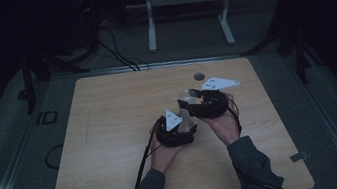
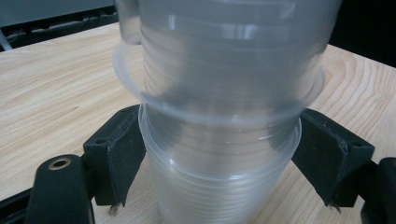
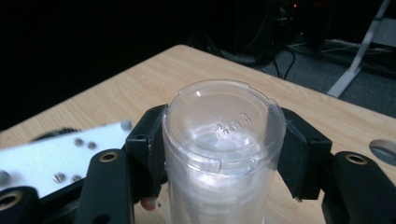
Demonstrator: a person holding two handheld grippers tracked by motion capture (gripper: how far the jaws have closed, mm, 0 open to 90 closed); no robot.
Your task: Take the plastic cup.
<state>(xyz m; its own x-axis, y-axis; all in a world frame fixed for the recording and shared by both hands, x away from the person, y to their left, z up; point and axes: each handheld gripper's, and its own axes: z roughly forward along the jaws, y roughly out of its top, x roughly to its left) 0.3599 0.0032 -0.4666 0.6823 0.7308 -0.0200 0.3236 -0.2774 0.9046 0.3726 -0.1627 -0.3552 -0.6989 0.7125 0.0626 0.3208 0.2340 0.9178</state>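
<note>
Centrally, both grippers are meeting over the wooden table (image 1: 111, 133), each held in one of the person's hands.

- Left gripper (image 1: 176, 130): jaws are pressing against both sides of a clear plastic cup (image 2: 219, 172), just below its rolled rim. Clamped on it.
- Sitting above that cup, directly ahead of the left jaws, is a second clear cup (image 2: 233, 56), upside down, rim to rim with the lower one; the two rims are overlapping or touching, blurred, so exact seating is unclear.
- Right gripper (image 1: 206, 103): lying just beyond and to the right of the left one. In the right gripper view its jaws are closing on both sides of the upturned cup (image 3: 222, 154), whose flat base is facing the camera. Clamped on it.
- White three-cornered plate of the left gripper is showing at the lower left of the right gripper view.
- Round hole (image 1: 198, 76) in the table is lying just beyond the right gripper.
</note>
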